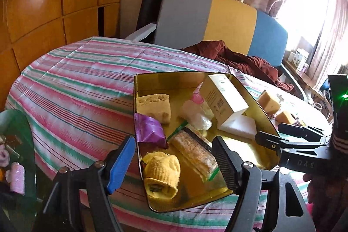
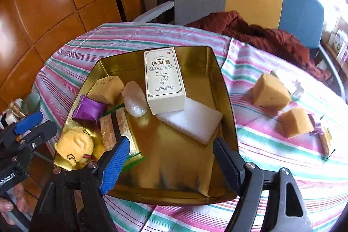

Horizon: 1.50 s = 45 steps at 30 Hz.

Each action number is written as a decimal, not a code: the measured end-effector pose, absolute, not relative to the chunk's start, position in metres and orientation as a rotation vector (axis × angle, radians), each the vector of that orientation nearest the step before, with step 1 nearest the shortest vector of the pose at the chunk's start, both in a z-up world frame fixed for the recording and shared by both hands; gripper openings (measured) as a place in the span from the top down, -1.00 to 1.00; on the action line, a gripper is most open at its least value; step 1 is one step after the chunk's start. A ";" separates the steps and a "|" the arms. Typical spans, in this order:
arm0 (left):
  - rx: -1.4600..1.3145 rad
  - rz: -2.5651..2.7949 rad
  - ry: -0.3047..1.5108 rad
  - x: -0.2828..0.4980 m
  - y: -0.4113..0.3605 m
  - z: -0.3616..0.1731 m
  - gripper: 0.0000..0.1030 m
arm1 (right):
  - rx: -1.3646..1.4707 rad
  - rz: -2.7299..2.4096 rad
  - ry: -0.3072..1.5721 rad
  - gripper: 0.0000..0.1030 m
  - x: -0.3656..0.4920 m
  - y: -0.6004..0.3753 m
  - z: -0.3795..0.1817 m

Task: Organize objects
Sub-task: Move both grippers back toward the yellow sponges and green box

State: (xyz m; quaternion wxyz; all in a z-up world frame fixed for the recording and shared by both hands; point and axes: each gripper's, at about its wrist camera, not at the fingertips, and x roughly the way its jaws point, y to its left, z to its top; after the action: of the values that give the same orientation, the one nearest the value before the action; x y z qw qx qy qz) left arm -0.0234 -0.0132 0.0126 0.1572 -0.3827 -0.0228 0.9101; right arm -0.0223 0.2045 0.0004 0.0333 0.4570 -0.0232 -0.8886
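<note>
A gold tray [image 2: 226, 88] holds most items; two sponges [image 2: 270, 91] and perhaps wrappers remain on the cloth [image 2: 271, 166]; the left gripper [image 1: 174, 161] and right gripper [image 2: 170, 160] both gape empty.

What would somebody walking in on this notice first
The shiny gold tray in the middle of the striped tablecloth catches the eye first, with a cream box leaning on a white sponge block inside it. Along its left side sit a purple packet and a yellow sock. Two yellow sponges lie loose on the cloth to the right, and both grippers hang open at the near edge.
</note>
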 end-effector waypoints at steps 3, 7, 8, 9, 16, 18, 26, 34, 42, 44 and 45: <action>-1.087 2.605 -0.039 -0.018 -0.008 0.014 -0.45 | 1.379 -2.762 -0.033 -0.56 -0.017 0.202 0.004; -1.082 2.614 -0.001 -0.014 -0.001 0.014 -0.47 | 1.343 -2.791 -0.006 -0.56 -0.008 0.203 0.007; -1.083 2.616 0.006 -0.013 0.001 0.014 -0.47 | 1.334 -2.797 0.000 -0.56 -0.007 0.204 0.008; -1.084 2.615 0.013 -0.012 0.002 0.014 -0.47 | 1.327 -2.803 0.007 -0.56 -0.005 0.204 0.009; -1.088 2.591 0.059 -0.008 0.016 0.013 -0.48 | 1.315 -2.837 0.040 -0.56 0.001 0.218 0.011; -1.089 2.582 0.067 -0.008 0.019 0.013 -0.48 | 1.319 -2.846 0.039 -0.56 0.003 0.226 0.011; -1.110 2.549 0.092 -0.007 0.032 0.008 -0.48 | 1.358 -2.933 0.016 -0.56 0.007 0.277 0.016; -1.109 2.534 0.139 -0.007 0.045 0.007 -0.48 | 1.401 -3.053 0.054 -0.56 0.012 0.341 0.024; -1.060 2.519 0.200 -0.008 0.065 0.017 -0.52 | 1.407 -3.185 0.119 -0.56 0.013 0.410 0.023; -1.055 2.513 0.218 -0.008 0.072 0.019 -0.52 | 1.401 -3.216 0.091 -0.57 0.015 0.428 0.018; -1.053 2.510 0.228 -0.008 0.075 0.019 -0.52 | 1.408 -3.231 0.061 -0.57 0.017 0.437 0.014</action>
State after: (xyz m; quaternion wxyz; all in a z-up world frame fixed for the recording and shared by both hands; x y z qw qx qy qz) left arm -0.0080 0.0750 0.0188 0.2038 -0.3773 0.0818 0.8997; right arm 0.0167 0.4370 0.0144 -0.1904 0.3923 0.0169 -0.8998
